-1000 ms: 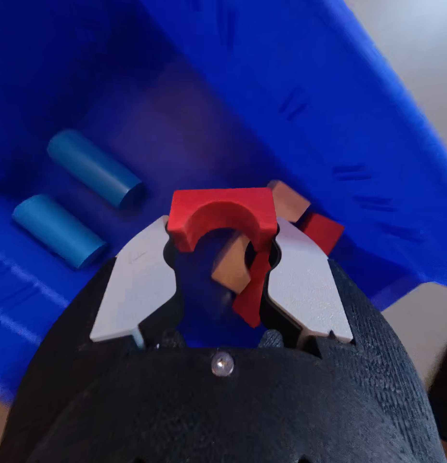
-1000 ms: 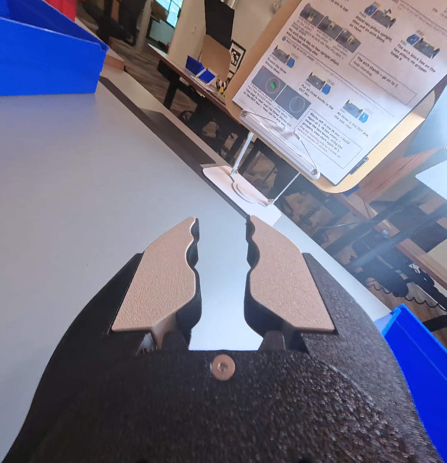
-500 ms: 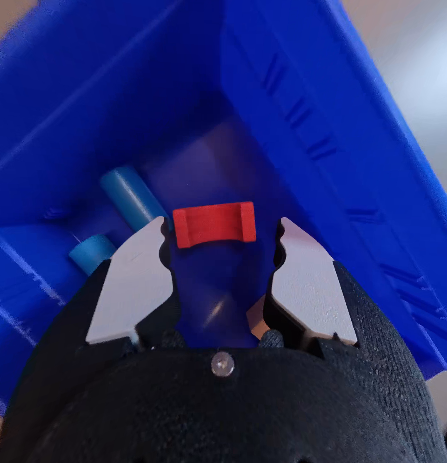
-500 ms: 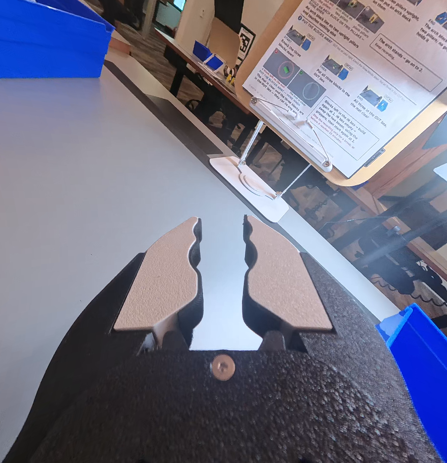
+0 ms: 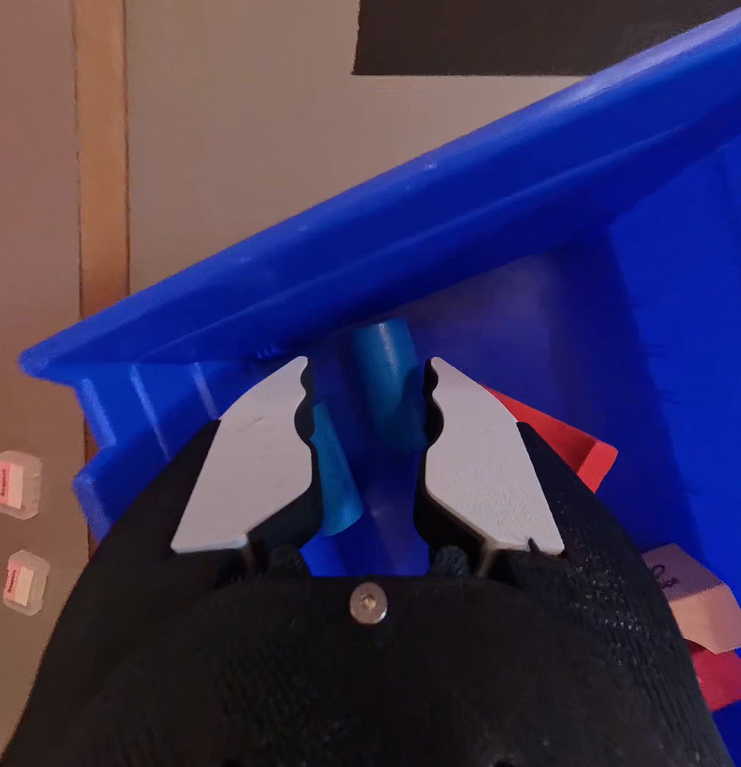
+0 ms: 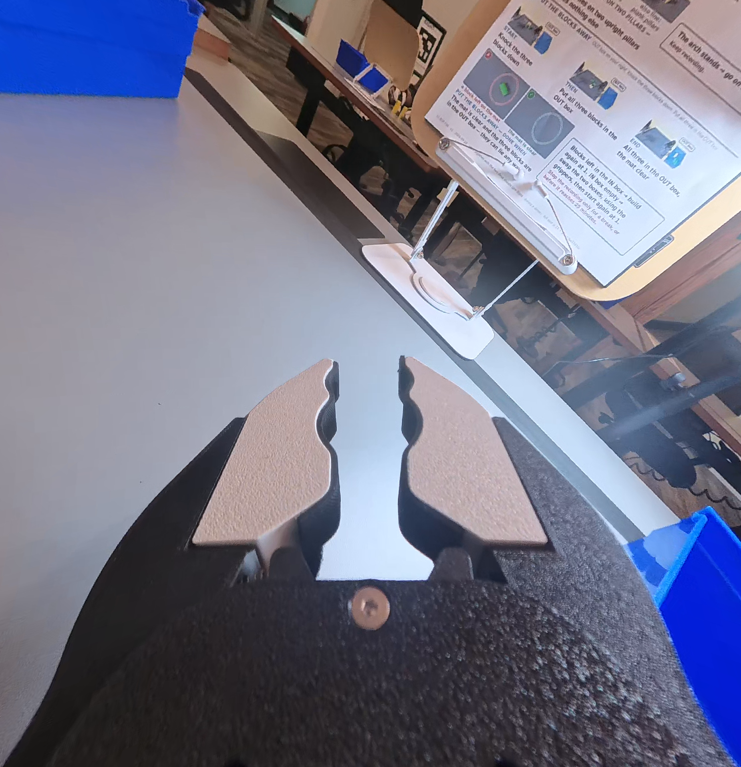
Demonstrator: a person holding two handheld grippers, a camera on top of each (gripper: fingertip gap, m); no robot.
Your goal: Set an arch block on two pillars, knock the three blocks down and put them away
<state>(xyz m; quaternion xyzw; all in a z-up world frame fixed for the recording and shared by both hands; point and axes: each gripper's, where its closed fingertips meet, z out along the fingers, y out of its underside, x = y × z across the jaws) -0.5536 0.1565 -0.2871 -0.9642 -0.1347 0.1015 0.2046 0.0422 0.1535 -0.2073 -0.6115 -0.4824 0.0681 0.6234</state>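
In the left wrist view my left gripper (image 5: 368,365) is open and empty over a blue bin (image 5: 402,232). Inside the bin lie two teal cylinder blocks (image 5: 381,365) (image 5: 335,477), seen between and under my fingers. A red block (image 5: 568,440) lies to the right, partly hidden by my right finger. A tan block (image 5: 700,602) and another red block (image 5: 725,680) lie at the lower right. In the right wrist view my right gripper (image 6: 366,365) is open and empty above the grey table (image 6: 132,249).
A second blue bin (image 6: 709,602) is at the lower right of the right wrist view, and another blue bin (image 6: 82,45) at the far left. A white stand (image 6: 435,299) holds an instruction sheet (image 6: 609,103) at the table's edge. My right tips are about 50 centimeters from the red block (image 5: 568,440), my left tips only 7 centimeters.
My left gripper let go of the red arch block into the bin, then tilted up toward the bin's far wall. My right gripper's fingers closed in a little.
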